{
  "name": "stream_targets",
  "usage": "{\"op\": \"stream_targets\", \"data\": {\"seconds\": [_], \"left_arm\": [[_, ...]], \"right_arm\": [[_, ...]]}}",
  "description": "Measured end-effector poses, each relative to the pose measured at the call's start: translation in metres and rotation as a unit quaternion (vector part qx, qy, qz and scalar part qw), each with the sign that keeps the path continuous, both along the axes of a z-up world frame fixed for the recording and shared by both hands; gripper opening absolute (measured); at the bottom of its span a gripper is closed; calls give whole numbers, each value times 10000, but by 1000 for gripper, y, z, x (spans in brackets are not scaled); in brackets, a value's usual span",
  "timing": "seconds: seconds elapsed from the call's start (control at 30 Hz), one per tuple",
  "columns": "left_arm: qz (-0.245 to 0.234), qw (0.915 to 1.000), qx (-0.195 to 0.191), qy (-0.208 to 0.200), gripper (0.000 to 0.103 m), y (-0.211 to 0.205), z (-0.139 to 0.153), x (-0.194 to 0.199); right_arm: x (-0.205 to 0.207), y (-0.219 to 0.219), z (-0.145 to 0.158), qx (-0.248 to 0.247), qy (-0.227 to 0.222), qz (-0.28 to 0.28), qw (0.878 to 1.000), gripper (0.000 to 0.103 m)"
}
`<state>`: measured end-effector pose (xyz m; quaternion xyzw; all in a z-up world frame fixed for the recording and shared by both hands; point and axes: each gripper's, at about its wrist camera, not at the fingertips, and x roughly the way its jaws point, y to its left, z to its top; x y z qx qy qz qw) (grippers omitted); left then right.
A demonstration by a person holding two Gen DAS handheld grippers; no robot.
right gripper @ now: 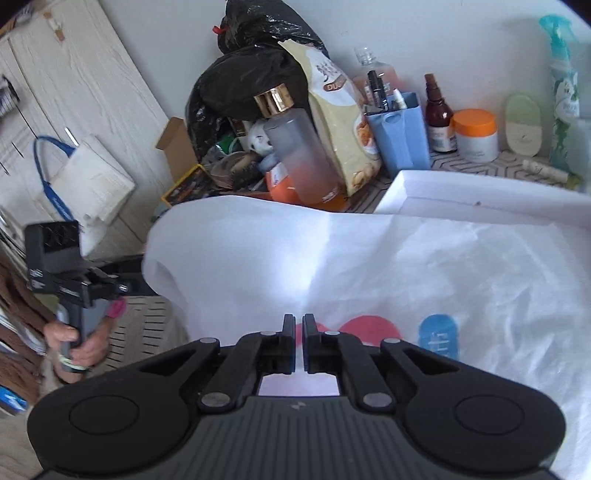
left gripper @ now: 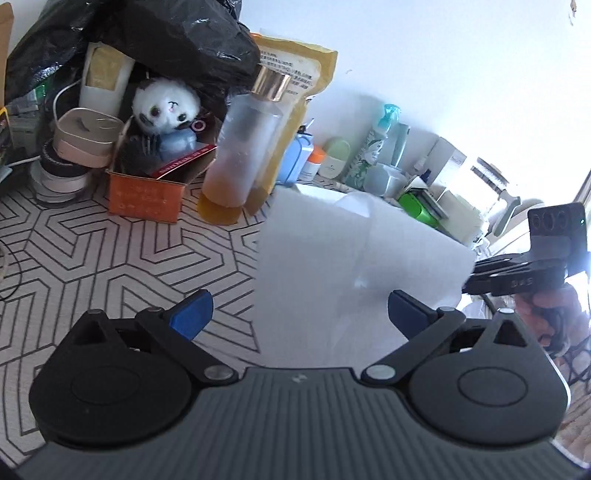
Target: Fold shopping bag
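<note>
Your left gripper (left gripper: 299, 314) stands wide, empty — the white shopping bag (left gripper: 354, 258) lies just ahead and to its right on the patterned table (left gripper: 110, 251). Your right gripper (right gripper: 299, 332) is nearly closed, a slit between its fingers, low over the bag — nearer; whether it pinches cloth, you cannot tell.

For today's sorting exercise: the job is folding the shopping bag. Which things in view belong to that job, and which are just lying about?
Belong to the job:
- white crinkled shopping bag with red and blue printed shapes
- left tongs, blue-padded, open
- right tongs, black

Just lying about:
- frosted plastic bottle with gold cap
- white plush toy
- black plastic rubbish bag
- orange-lidded white jar
</note>
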<state>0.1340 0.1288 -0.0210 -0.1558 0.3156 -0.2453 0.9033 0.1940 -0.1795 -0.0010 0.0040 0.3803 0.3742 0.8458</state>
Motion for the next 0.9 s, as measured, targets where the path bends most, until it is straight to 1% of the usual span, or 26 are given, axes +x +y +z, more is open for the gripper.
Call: {"op": "stream_targets", "data": {"seconds": [0.03, 0.07, 0.1, 0.13, 0.17, 0.2, 0.23, 0.27, 0.3, 0.33, 0.37, 0.4, 0.43, 0.47, 0.5, 0.57, 0.63, 0.7, 0.73, 0.77, 0.83, 0.9], "left_arm": [[22, 10000, -10, 26, 89, -2, 1, 1], [27, 10000, -20, 84, 81, -4, 2, 3], [22, 9998, -15, 190, 69, -6, 3, 5], [19, 9995, -4, 314, 65, -8, 3, 8], [44, 9989, -29, 476, 64, -8, 4, 12], [51, 9980, -79, 621, 61, -8, 4, 16], [53, 9973, -112, 728, 57, -8, 4, 19], [71, 9967, -130, 803, 57, -8, 5, 21], [91, 9965, -142, 821, 57, -7, 7, 20], [111, 9965, -153, 817, 57, -7, 9, 19], [130, 9965, -163, 814, 57, -7, 12, 19], [99, 9962, -243, 832, 57, -6, 13, 16], [47, 9957, -352, 858, 57, -4, 14, 13], [-4, 9950, -461, 884, 57, -2, 16, 10], [-66, 9939, -603, 917, 57, 0, 17, 8], [-170, 9914, -873, 961, 57, 4, 20, 5], [-180, 9912, -960, 890, 57, 4, 26, 3], [-228, 9917, -953, 828, 57, -1, 30, 5], [-268, 9914, -967, 836, 57, -4, 31, 7], [-319, 9908, -991, 860, 57, -7, 32, 9], [-455, 9890, -1048, 937, 57, -15, 30, 16], [-628, 9865, -1115, 1018, 57, -23, 27, 24]], "right_arm": [[-2, 1, -2, -159, -151, -102, 9997, 14], [-7, 0, -1, -216, -366, -214, 9989, 15], [-15, -3, 3, -132, -618, -298, 9976, 15], [-24, -7, 8, -48, -870, -382, 9955, 15], [-34, -11, 14, 135, -1107, -378, 9930, 17], [-47, -16, 23, 434, -1326, -269, 9899, 20], [-60, -20, 31, 708, -1499, -78, 9861, 27], [-70, -20, 37, 916, -1542, 244, 9835, 36], [-77, -20, 42, 1078, -1493, 609, 9810, 39], [-84, -17, 45, 1248, -1313, 1087, 9774, 39], [-89, -11, 46, 1422, -977, 1694, 9703, 39], [-92, -4, 45, 1480, -719, 2056, 9647, 39], [-94, 5, 42, 1406, -555, 2136, 9652, 39], [-95, 14, 39, 1296, -476, 2172, 9663, 39], [-96, 23, 34, 1143, -496, 2154, 9685, 39], [-94, 39, 22, 770, -701, 1959, 9751, 41], [-90, 49, 10, 509, -771, 1764, 9800, 43], [-89, 60, -4, 322, -786, 1638, 9828, 50], [-91, 65, -9, 257, -768, 1652, 9829, 56], [-91, 69, -13, 229, -759, 1616, 9837, 60], [-92, 73, -19, 221, -789, 1482, 9856, 61], [-87, 73, -20, 309, -760, 1240, 9889, 65]]}}
